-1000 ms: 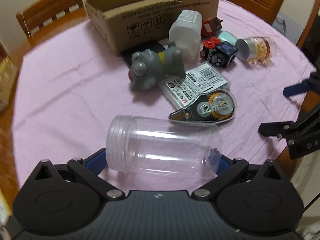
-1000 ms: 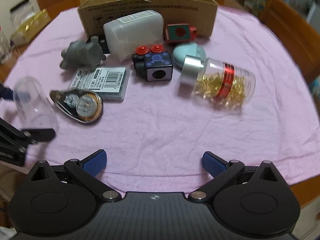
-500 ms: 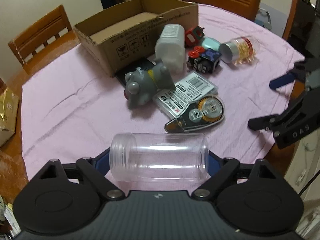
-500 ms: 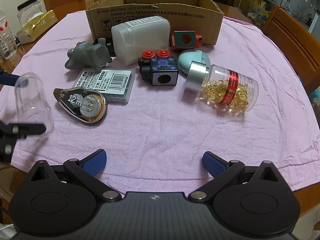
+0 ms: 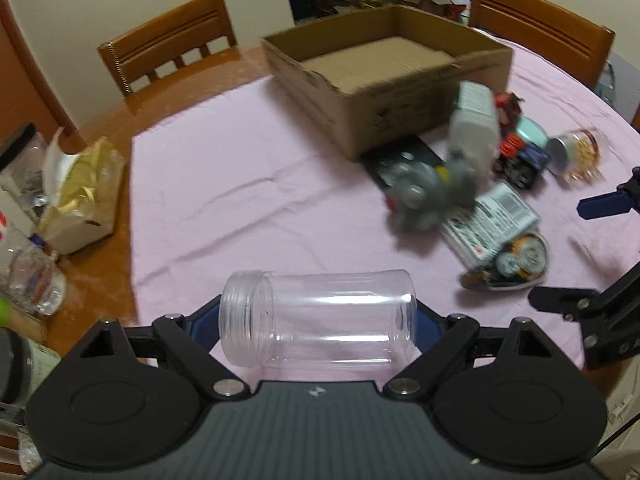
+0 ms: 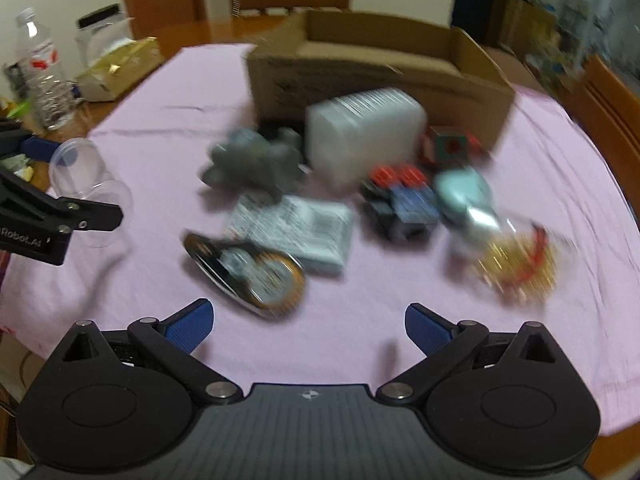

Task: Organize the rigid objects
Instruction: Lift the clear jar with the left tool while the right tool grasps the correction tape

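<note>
My left gripper (image 5: 316, 320) is shut on a clear empty plastic jar (image 5: 320, 320), held sideways above the near left of the pink tablecloth; the jar also shows in the right wrist view (image 6: 86, 192). My right gripper (image 6: 308, 326) is open and empty above the near edge. An open cardboard box (image 5: 400, 80) stands at the back. In front of it lie a white plastic container (image 6: 364, 132), a grey toy (image 6: 252, 164), a card pack (image 6: 296, 232), a correction tape (image 6: 248, 272), a black cube toy (image 6: 400, 204) and a jar of yellow capsules (image 6: 512, 260).
Wooden chairs (image 5: 172, 40) stand round the table. On the bare wood at the left are a gold bag (image 5: 80, 192), a water bottle (image 6: 44, 72) and a clear container (image 6: 100, 32). A red block (image 6: 448, 148) and a pale blue case (image 6: 460, 188) lie by the box.
My left gripper has risen and swung left with the jar, so the box now sits ahead. My right gripper has moved forward; both views are blurred by motion.
</note>
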The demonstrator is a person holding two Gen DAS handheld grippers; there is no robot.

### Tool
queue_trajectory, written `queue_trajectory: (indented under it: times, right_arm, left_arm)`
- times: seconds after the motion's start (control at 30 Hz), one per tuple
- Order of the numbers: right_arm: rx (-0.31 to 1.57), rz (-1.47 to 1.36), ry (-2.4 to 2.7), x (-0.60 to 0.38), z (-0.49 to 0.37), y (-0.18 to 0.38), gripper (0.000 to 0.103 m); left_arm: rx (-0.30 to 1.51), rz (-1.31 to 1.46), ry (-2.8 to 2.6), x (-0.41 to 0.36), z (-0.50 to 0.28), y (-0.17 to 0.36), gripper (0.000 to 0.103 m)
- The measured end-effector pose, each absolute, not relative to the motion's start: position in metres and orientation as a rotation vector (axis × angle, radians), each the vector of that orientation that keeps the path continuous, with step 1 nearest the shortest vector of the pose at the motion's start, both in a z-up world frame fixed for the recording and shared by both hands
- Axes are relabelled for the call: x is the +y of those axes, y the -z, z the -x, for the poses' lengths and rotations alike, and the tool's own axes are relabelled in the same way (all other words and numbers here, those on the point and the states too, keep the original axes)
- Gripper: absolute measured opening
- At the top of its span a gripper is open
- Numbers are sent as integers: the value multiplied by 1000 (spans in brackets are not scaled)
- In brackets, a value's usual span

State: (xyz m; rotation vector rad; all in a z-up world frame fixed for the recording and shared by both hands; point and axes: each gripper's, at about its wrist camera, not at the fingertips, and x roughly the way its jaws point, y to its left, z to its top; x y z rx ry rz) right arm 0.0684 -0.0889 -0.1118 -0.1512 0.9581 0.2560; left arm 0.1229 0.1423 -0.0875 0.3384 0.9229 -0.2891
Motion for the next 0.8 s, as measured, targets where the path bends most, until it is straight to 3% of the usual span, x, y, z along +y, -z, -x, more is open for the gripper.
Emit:
queue_trajectory:
  times: [0.33, 0.8]
  right_arm:
    - [917, 208, -232, -35, -105, 124, 103]
    - [1009, 119, -119, -91, -79, 135, 103]
  left_arm:
    - [914, -332, 270, 159, -136, 83, 90]
    - [962, -342, 346, 136, -136, 98, 90]
